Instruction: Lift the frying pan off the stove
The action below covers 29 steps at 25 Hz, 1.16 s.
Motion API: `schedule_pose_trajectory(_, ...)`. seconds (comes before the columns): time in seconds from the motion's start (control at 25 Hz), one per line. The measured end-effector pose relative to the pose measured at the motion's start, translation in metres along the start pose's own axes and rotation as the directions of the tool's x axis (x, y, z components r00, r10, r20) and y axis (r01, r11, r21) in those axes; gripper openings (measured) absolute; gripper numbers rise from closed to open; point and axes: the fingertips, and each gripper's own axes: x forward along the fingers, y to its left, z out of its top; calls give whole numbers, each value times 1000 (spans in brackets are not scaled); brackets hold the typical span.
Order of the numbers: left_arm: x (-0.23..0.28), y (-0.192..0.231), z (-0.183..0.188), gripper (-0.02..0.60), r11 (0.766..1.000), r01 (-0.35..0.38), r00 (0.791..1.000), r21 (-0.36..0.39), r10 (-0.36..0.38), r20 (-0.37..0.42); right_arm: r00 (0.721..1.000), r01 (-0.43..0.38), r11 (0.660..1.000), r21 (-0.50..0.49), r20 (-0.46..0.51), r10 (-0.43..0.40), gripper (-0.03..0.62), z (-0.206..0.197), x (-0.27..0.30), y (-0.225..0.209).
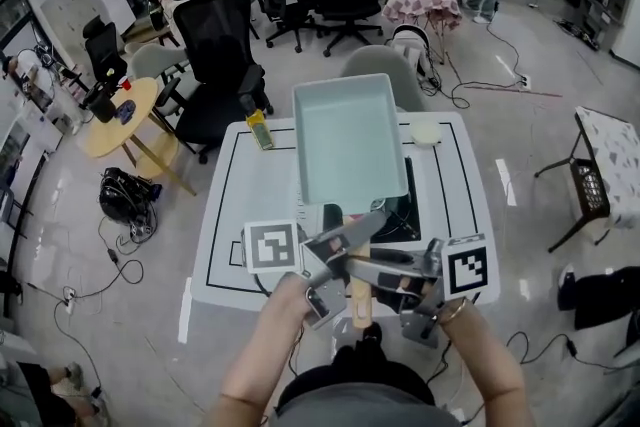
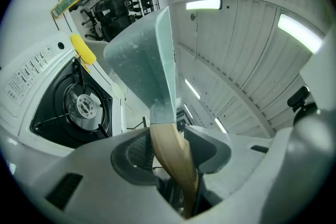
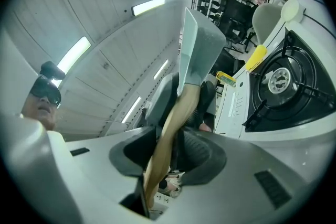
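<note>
A pale green rectangular frying pan (image 1: pixel 350 145) with a wooden handle (image 1: pixel 358 300) hangs in the air above the black gas stove (image 1: pixel 405 213), tilted and clear of the burner. My left gripper (image 1: pixel 355 233) reaches in from the left and is shut on the handle. My right gripper (image 1: pixel 362 267) comes from the right and is shut on the same handle just below it. In the left gripper view the handle (image 2: pixel 170 157) runs between the pads, with the pan (image 2: pixel 144 65) beyond and the burner (image 2: pixel 79 105) off to the left. The right gripper view shows the handle (image 3: pixel 173 134), the pan (image 3: pixel 199 55) and the burner (image 3: pixel 286 84).
The stove stands on a white table (image 1: pixel 250 205) marked with black lines. A yellow-green object (image 1: pixel 259 129) lies at the table's far left and a small white round dish (image 1: pixel 427 133) at its far right. Office chairs (image 1: pixel 215 65) stand behind the table.
</note>
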Motion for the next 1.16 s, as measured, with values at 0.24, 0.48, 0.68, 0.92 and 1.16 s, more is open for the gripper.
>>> schedule_pose_trajectory(0.24,-11,-6,4,163,1000,-16,1000,26,16,24,1000,-19,1000,-11,-15,19,146,-2,9,10)
schedule_pose_trajectory(0.48,-20,-12,7,161,999,-13,999,40,12,42,999,-22,1000,-18,-31,22,146,-5,16,14)
schedule_pose_trajectory(0.68,-25,-11,10,161,999,-16,998,51,13,55,999,-31,999,-21,-39,30,146,-6,20,16)
schedule_pose_trajectory(0.92,-28,-10,11,161,999,-21,998,48,18,63,998,-38,999,-22,-50,37,146,-7,24,16)
schedule_pose_trajectory(1.16,-29,-17,13,161,998,-13,998,56,9,68,997,-51,998,-40,-56,49,146,-6,26,23)
